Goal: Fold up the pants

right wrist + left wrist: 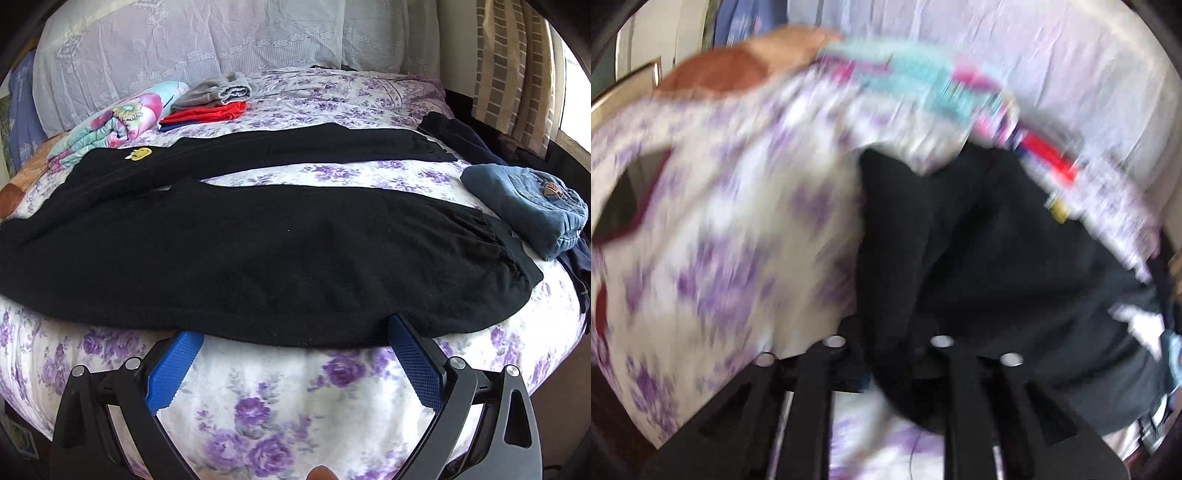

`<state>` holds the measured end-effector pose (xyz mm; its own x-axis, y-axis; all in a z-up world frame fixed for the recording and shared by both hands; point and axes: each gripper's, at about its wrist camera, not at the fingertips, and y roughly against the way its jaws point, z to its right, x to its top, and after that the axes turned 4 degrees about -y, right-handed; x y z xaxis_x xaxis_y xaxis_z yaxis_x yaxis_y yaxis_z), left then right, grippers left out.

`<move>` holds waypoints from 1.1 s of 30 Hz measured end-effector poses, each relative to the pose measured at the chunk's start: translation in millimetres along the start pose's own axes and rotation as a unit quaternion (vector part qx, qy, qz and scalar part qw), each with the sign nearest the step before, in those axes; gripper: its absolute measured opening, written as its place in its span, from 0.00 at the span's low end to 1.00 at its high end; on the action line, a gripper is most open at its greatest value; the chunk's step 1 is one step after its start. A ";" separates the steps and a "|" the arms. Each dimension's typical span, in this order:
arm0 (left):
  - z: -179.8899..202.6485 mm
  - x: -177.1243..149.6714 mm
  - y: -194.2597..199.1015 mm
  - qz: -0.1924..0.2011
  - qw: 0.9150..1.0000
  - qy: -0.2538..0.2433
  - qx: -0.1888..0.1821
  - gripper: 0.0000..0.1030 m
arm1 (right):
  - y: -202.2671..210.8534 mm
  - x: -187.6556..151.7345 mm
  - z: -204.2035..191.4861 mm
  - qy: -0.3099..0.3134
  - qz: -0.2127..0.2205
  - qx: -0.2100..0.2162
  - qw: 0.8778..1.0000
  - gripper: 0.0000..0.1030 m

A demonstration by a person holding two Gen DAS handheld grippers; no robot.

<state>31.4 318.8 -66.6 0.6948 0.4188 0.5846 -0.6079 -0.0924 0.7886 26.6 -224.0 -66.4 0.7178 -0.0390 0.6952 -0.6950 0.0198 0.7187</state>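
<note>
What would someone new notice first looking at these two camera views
The black pants dominate, spread across the purple-flowered bedspread, with a small yellow smiley patch near the waist at the left. The right gripper stands open at the near edge of the pants. In the blurred left wrist view, black fabric bunches right at the left gripper.

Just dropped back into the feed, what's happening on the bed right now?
Black pants lie spread across the floral bedsheet, legs apart, not yet folded. The right gripper is open at the near edge of the closer leg, its blue pads not pinching cloth. The left gripper has black fabric bunched between its nearly closed fingers; that view is blurred. Folded clothes sit further back.
</note>
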 end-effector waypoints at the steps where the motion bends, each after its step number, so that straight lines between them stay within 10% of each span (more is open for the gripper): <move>1: -3.7 -4.8 3.1 0.013 1.000 -0.004 -0.015 0.25 | -0.9 0.7 -2.5 0.005 0.002 -0.005 1.000 0.97; 2: -4.1 -5.2 11.8 0.017 1.000 -0.012 -0.009 0.31 | -0.7 1.6 -3.7 0.006 0.004 -0.004 1.000 0.97; 4: -7.2 -0.2 29.2 0.034 0.999 -0.015 0.034 0.85 | 1.9 4.7 -0.8 0.002 0.004 0.007 1.000 0.97; 5: -11.9 2.6 45.3 0.069 0.995 -0.007 0.078 0.93 | 4.6 7.9 4.1 -0.006 0.004 0.023 1.000 0.97; 7: -21.0 12.4 68.3 0.116 0.986 -0.001 0.119 0.93 | 11.9 16.6 17.2 -0.029 0.008 0.054 0.998 0.97; 10: -26.6 43.7 83.5 0.134 0.987 0.000 0.087 0.93 | 18.7 33.1 31.8 -0.058 0.017 0.100 0.993 0.97; 18: 52.9 143.7 -2.4 0.023 0.982 -0.174 -0.074 0.93 | 21.2 90.5 19.5 -0.051 0.014 0.132 0.990 0.97; 26: 109.4 199.4 -166.5 -0.149 0.956 -0.213 -0.137 0.66 | 10.4 94.0 -12.5 -0.029 -0.003 0.111 0.993 0.97; 29: 115.6 203.1 -162.3 -0.121 0.952 -0.232 -0.157 0.27 | 3.5 97.5 -10.1 -0.029 -0.008 0.088 0.996 0.97; 33: 96.5 220.4 -145.7 -0.056 0.971 -0.190 -0.135 0.22 | -11.2 121.2 4.0 -0.045 -0.003 0.064 0.997 0.97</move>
<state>310.2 337.4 -34.3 0.8229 0.0439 0.5665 -0.5631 0.1965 0.8027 121.1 -233.0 9.7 0.7192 -0.1274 0.6830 -0.6946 -0.1084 0.7112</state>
